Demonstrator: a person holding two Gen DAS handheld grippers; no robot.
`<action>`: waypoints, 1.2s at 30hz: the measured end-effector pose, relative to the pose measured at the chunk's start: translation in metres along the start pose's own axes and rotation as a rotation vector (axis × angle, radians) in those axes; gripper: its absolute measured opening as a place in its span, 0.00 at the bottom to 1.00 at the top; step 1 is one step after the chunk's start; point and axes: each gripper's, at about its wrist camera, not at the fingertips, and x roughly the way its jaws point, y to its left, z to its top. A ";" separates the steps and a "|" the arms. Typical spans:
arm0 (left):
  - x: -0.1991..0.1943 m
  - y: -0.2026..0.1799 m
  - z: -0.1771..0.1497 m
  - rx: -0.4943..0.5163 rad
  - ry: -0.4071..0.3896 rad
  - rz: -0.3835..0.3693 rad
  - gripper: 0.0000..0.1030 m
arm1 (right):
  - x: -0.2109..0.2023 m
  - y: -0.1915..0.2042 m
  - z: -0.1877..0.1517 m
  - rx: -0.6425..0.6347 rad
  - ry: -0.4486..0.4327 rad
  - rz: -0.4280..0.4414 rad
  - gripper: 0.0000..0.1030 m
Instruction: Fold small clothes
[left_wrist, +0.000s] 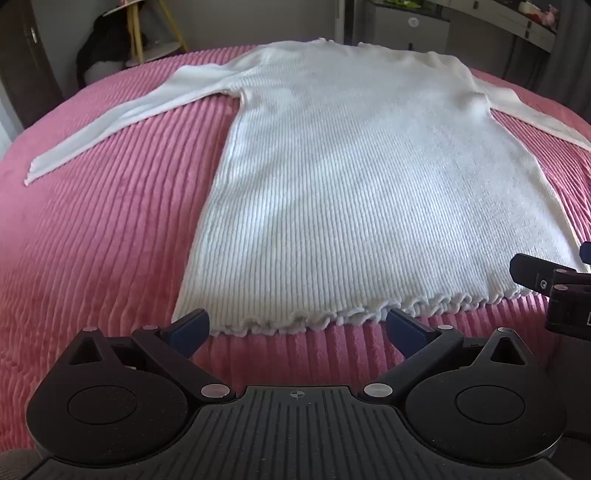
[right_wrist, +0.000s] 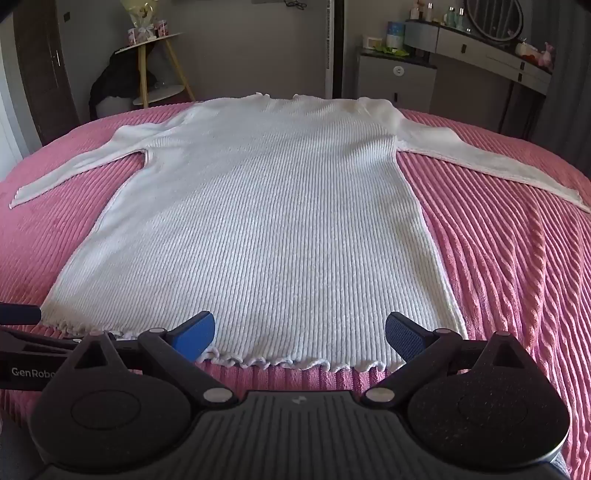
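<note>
White ribbed knit sweater (right_wrist: 277, 221): flat on pink corduroy bedspread (right_wrist: 498, 258), sleeves spread, ruffled hem (left_wrist: 314, 319) nearest. Left gripper (left_wrist: 297, 326), right gripper (right_wrist: 300, 334): fingers apart, empty, at hem.

Pink ribbed bedspread (right_wrist: 498, 229), yellow-legged side table (right_wrist: 155, 66), grey dresser (right_wrist: 397, 79).

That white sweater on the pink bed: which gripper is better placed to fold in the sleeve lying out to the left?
Left, probably. The left gripper sits open at the sweater hem's left end, nearer that sleeve. The right gripper is open toward the hem's right side.
</note>
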 end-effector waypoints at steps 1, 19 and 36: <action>0.001 0.000 0.000 0.001 0.001 -0.001 1.00 | 0.000 0.000 0.000 -0.001 0.001 -0.002 0.96; 0.004 0.001 -0.003 -0.002 0.008 -0.009 1.00 | -0.001 -0.002 0.000 0.017 0.006 0.009 0.96; 0.003 0.003 -0.005 -0.015 0.018 -0.018 1.00 | 0.001 -0.001 -0.001 0.016 0.009 0.009 0.96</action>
